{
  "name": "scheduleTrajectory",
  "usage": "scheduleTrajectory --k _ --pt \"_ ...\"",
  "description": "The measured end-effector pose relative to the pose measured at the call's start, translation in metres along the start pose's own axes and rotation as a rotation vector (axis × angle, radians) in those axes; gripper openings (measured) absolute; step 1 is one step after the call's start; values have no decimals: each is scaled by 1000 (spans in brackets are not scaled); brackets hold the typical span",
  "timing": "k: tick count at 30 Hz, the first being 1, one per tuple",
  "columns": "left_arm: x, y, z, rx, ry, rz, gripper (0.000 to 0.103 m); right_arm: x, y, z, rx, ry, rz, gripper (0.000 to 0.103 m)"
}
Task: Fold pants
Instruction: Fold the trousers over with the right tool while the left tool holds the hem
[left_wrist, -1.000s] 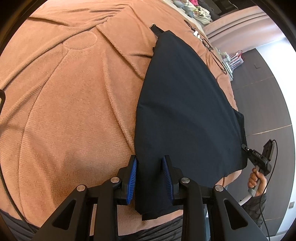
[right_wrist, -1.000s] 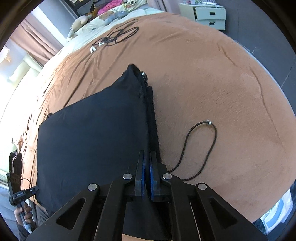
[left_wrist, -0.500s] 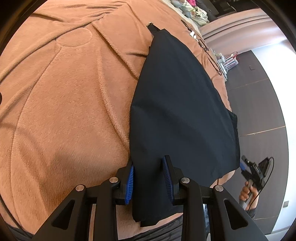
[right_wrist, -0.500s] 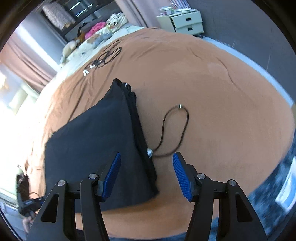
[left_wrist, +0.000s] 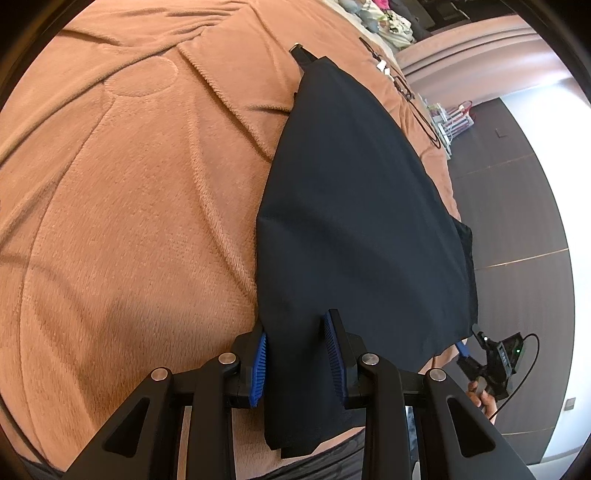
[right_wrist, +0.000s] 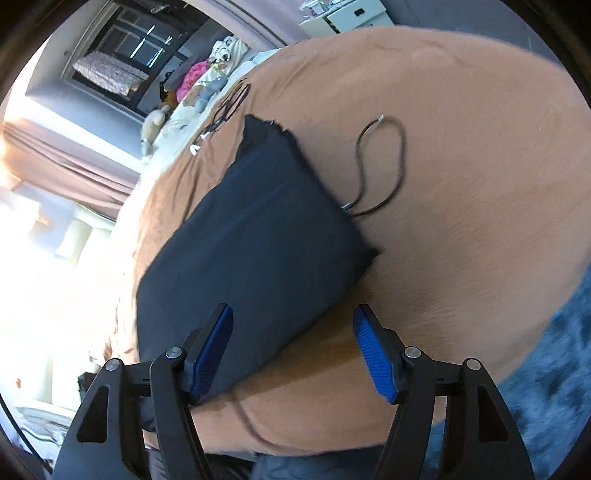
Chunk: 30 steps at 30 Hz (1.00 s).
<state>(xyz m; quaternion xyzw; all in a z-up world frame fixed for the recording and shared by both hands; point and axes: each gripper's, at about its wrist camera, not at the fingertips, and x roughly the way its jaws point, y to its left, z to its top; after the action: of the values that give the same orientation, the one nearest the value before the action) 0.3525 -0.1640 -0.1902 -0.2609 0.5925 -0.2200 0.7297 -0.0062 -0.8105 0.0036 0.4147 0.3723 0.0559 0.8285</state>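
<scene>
Left wrist view: left tongs (left_wrist: 297, 356) sit spread over the near edge of the folded black pants (left_wrist: 354, 221), gripping nothing. Right tongs (right_wrist: 295, 350) are wide apart too, pants (right_wrist: 251, 236) lying ahead-left on the brown bed (right_wrist: 480, 184), a cable (right_wrist: 384, 162) beside them

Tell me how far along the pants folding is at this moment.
Done: the black pants lie flat on the brown blanket as a folded panel. In hand: the left tool straddles the near corner, fingers apart, not pinching; the right tool is open and off the cloth. Left: whether another fold is needed cannot be told; if so, a fresh grip.
</scene>
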Motion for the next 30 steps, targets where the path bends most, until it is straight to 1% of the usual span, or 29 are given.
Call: scheduleTrajectory --k 2,4,7,9,11,12,15,20,22,24,25,26,27,30 --pt "0 1 1 -3 2 -1 30 12 -4 2 31 1 16 66" --pt "0 1 3 -9 5 -4 30 18 -10 3 54 -6 13 66" --pt "2 3 6 -15 14 -4 30 20 -19 7 90 -48 17 66" --pt "3 3 10 -15 11 0 30 19 -25 8 119 -73 18 55" --pt "3 3 12 -15 6 5 30 22 -31 11 152 -89 23 46" --pt "3 2 14 -14 5 9 30 23 -37 13 171 -91 37 44" --pt "7 2 23 -13 10 15 30 26 -42 15 192 -97 65 44" --pt "10 -2 38 3 9 34 30 32 -41 10 195 -101 64 44" --pt "13 -4 40 11 14 36 30 35 -36 8 186 -105 50 40" --pt "17 -5 43 31 15 48 22 36 -29 5 167 -103 25 35" --pt "17 -4 43 26 16 47 13 36 -24 4 154 -100 13 33" --pt "17 -4 43 24 15 42 10 33 -20 3 140 -99 5 31" --pt "14 -6 44 32 9 43 8 32 -18 2 127 -96 -2 29" --pt "4 -11 42 52 -16 46 6 31 -8 6 115 -95 -1 26"
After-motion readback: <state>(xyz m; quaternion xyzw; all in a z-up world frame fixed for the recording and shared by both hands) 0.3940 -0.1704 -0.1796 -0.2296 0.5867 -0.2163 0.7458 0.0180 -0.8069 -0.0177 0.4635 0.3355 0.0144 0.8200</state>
